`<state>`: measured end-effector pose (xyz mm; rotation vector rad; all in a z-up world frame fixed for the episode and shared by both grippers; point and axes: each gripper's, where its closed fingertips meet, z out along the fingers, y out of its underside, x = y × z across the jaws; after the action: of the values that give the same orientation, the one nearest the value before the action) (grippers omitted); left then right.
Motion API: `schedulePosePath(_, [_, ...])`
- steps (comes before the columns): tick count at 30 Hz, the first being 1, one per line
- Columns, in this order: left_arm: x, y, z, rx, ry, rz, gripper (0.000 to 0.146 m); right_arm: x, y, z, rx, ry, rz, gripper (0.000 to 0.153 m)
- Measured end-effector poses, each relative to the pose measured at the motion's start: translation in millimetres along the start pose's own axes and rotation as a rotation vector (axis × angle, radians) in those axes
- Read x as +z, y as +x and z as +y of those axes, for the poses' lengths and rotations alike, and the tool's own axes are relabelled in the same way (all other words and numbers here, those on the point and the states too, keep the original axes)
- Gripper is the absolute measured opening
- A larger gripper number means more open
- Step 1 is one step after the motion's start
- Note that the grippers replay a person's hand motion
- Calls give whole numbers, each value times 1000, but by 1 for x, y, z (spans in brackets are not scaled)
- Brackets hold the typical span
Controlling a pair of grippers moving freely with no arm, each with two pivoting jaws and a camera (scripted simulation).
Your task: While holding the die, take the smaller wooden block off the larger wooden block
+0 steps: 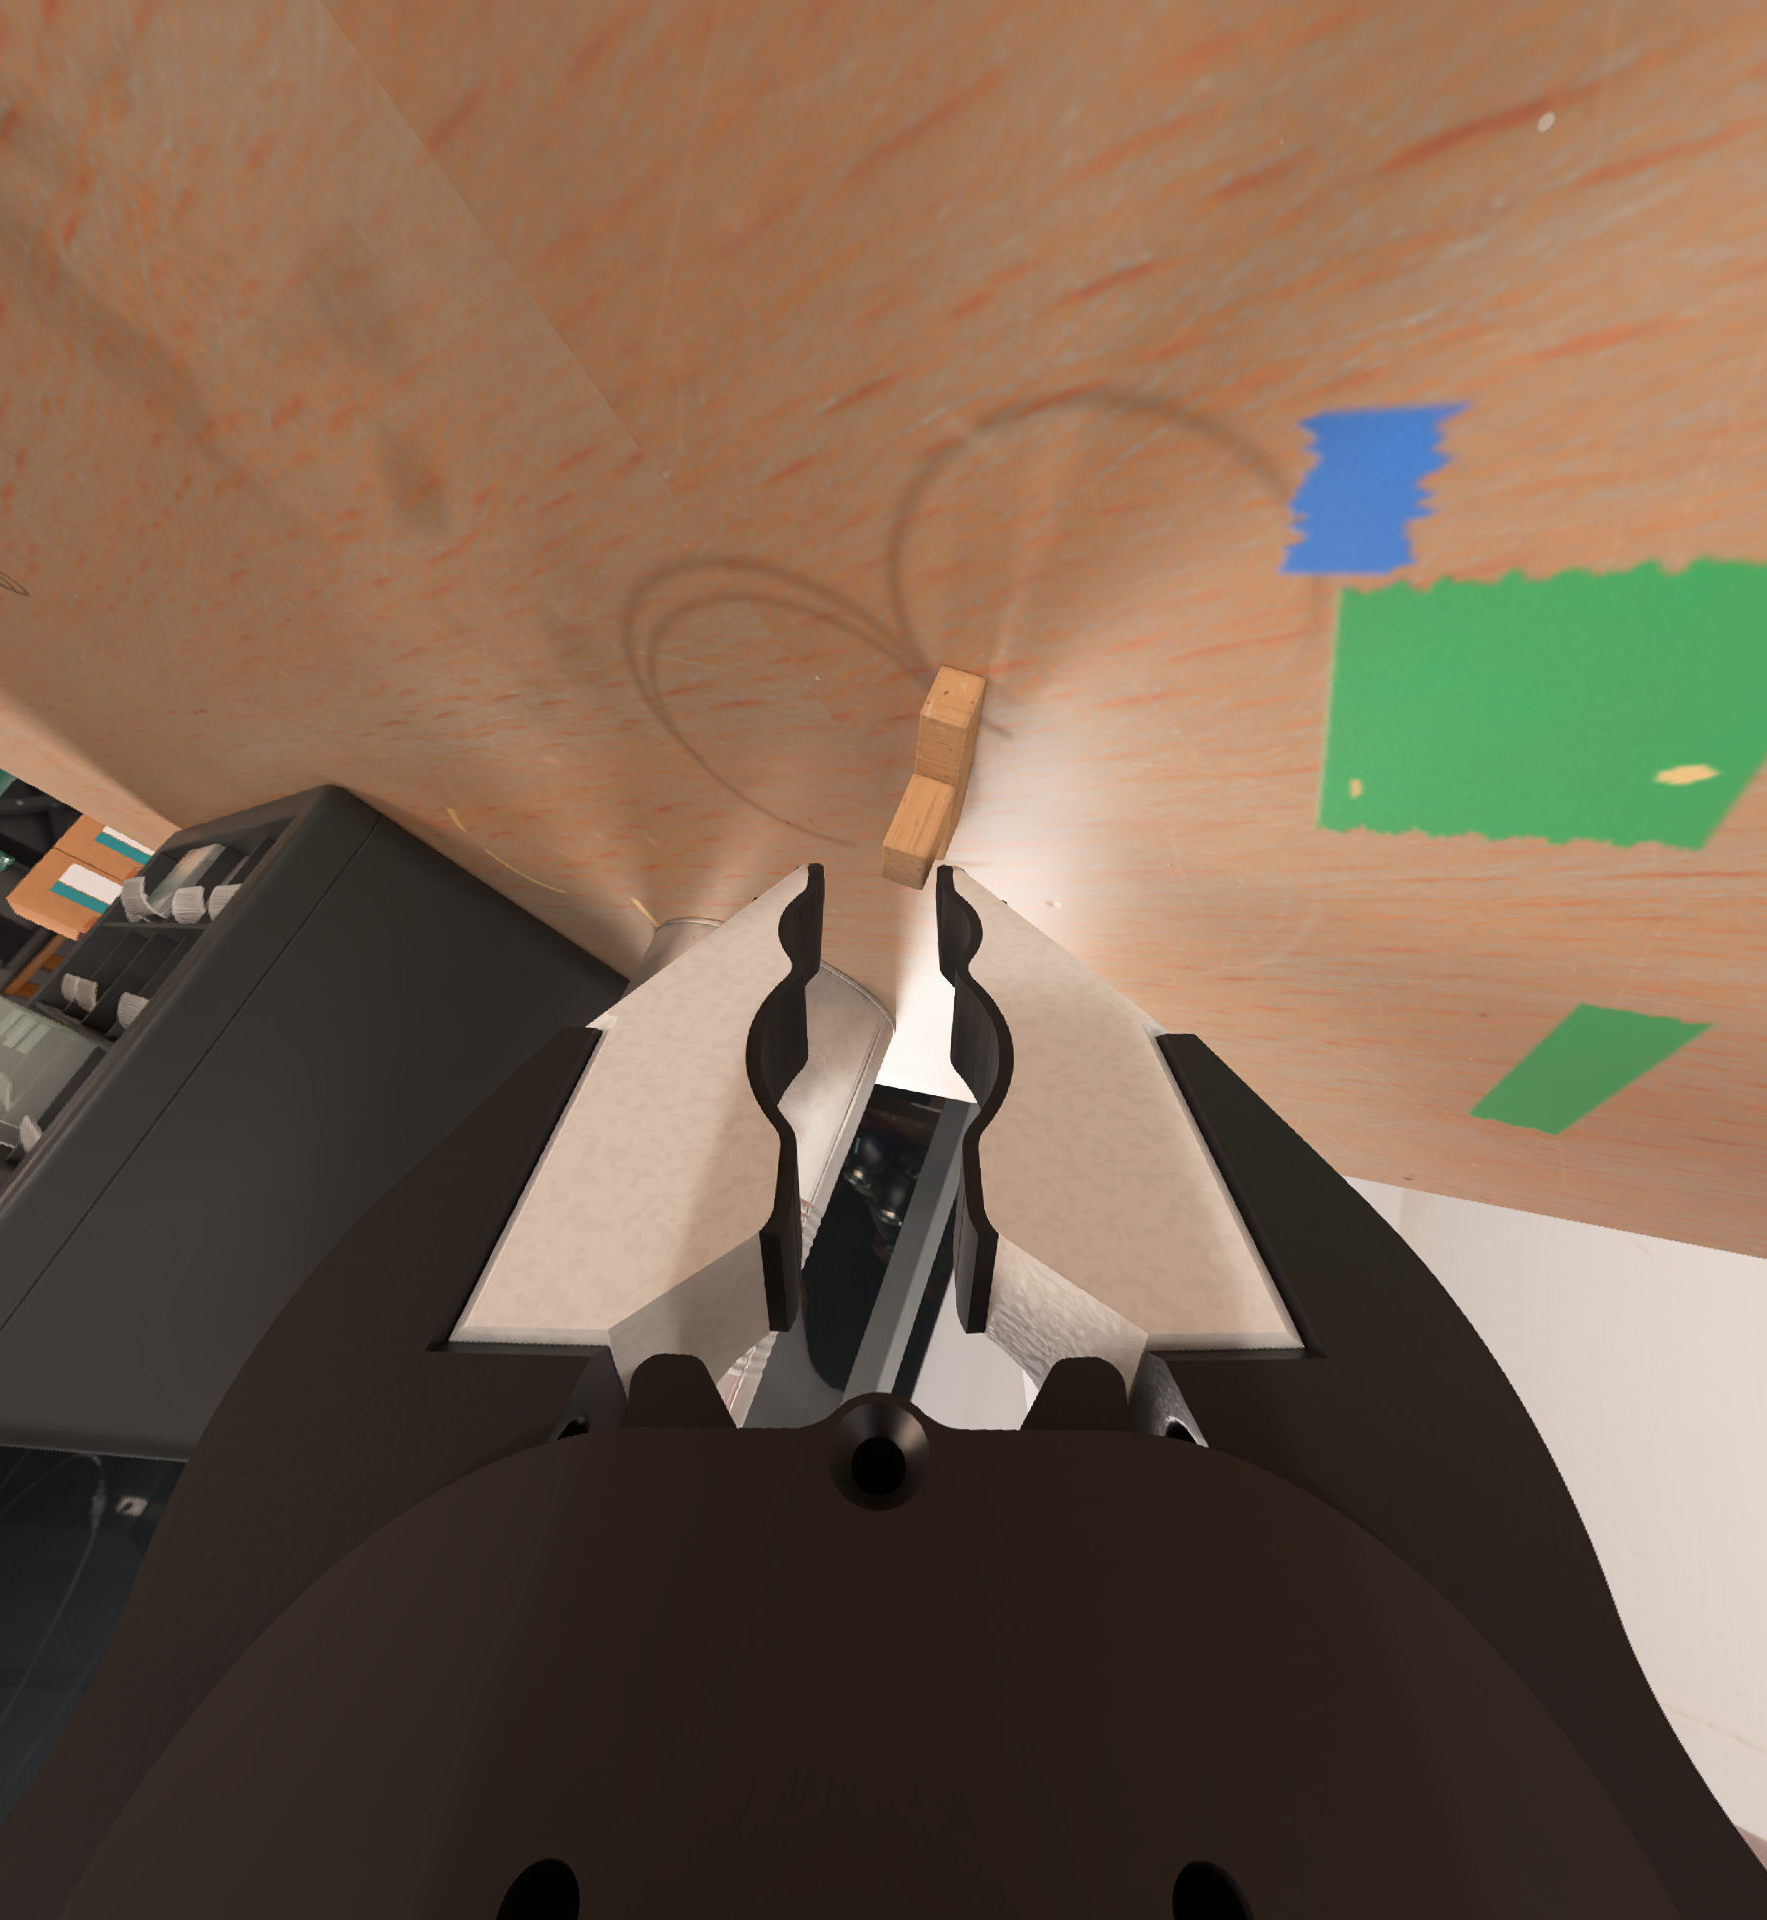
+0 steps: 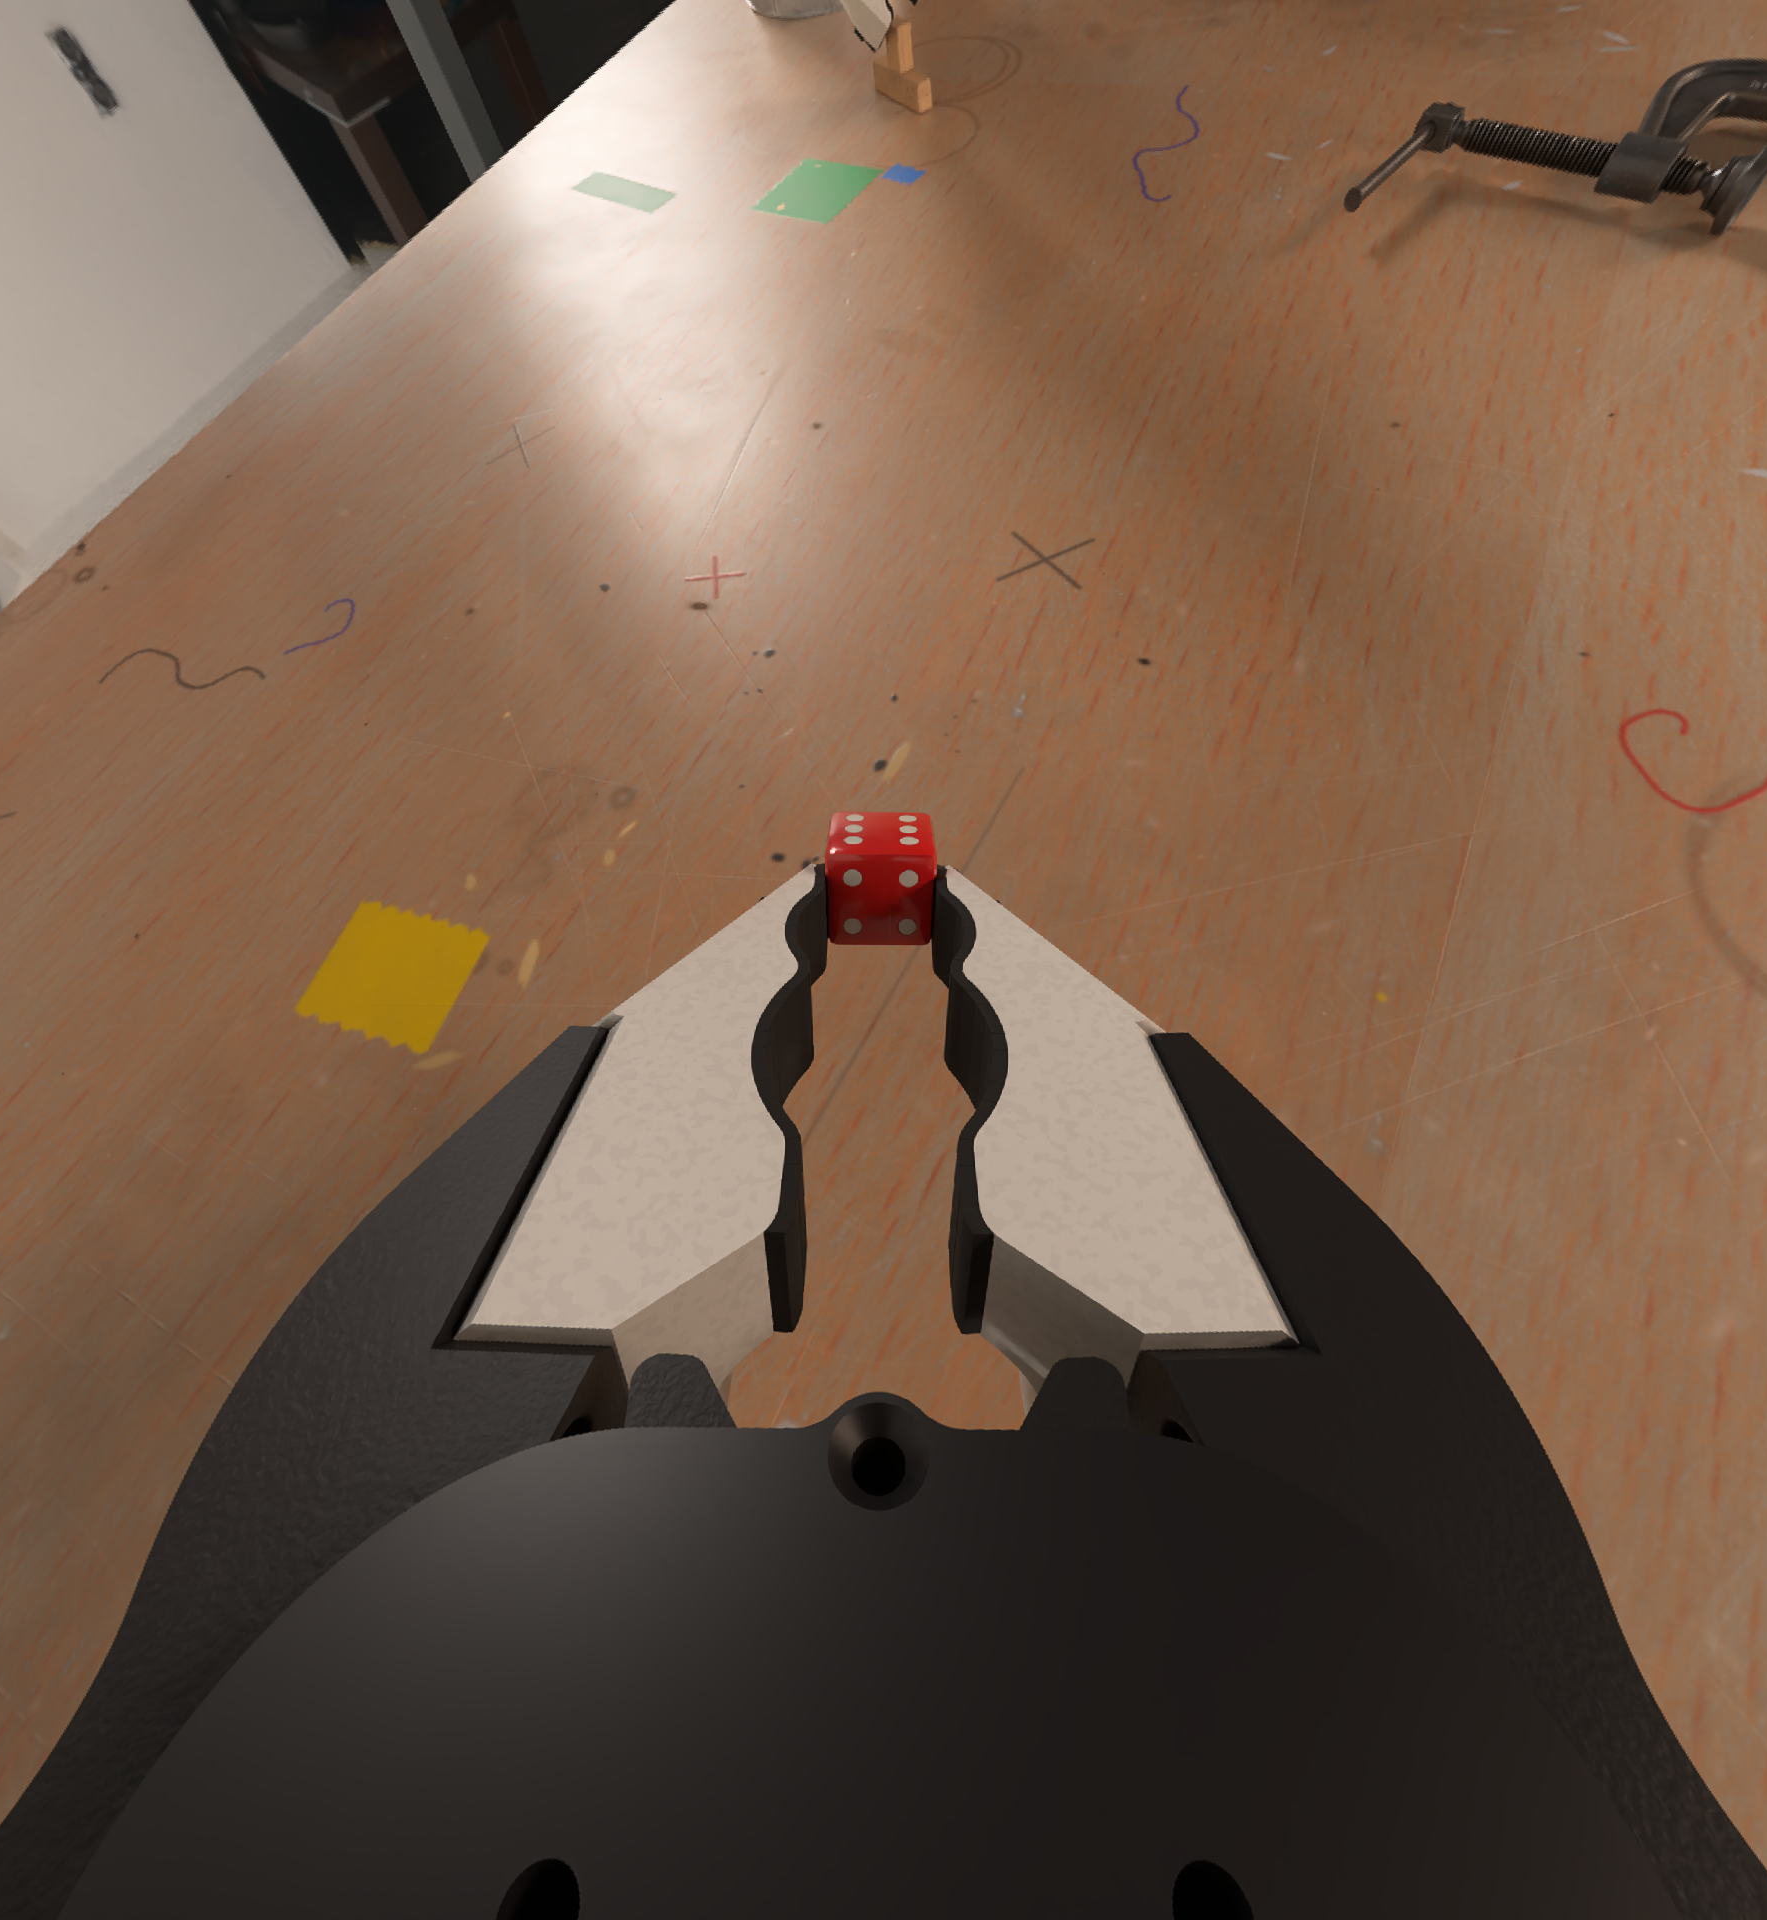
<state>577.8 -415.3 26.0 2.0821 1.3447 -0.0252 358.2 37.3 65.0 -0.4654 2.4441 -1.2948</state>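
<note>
My right gripper (image 2: 879,883) is shut on a red die (image 2: 879,836) with white pips and holds it just above the wooden table (image 2: 1170,416). Two light wooden blocks stand stacked on the table. In the left wrist view the nearer block (image 1: 918,831) is just beyond my fingertips, slightly right of the gap, and the farther block (image 1: 952,722) lies behind it. My left gripper (image 1: 879,883) is open and empty, apart from the blocks. The stack (image 2: 908,78) also shows far off at the top of the right wrist view, with the left gripper's fingers (image 2: 874,21) above it.
A dark metal C-clamp (image 2: 1606,145) lies at the far right. Tape patches mark the table: green (image 1: 1544,707), blue (image 1: 1367,488), yellow (image 2: 391,977). A dark cabinet (image 1: 235,1091) and a pale metal cup (image 1: 687,935) stand by the table edge near my left gripper.
</note>
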Motion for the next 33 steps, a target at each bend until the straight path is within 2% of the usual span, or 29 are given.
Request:
schedulePosePath(7, [3,2,1,22,-26,-4,15,0,0,0,1,1,-2,19])
schedulePosePath(9, [2,3,1,21,-30,11,9,0,0,0,1,1,-2,19])
schedulePosePath(18, [-6,0,8,8,-16,18,8,-3,1,-2,3,14,1,19])
schedulePosePath(22, [-24,-4,13,-41,74,66,8,-4,1,-2,5,18,-1,19])
schedulePosePath(25, [-59,-5,12,-92,264,143,8,-5,2,-2,8,20,0,19])
schedulePosePath(28, [-123,6,4,-97,549,237,8,-6,5,-2,12,21,6,19])
schedulePosePath(33, [-248,69,-24,178,1032,295,8,-13,6,-13,19,75,2,19])
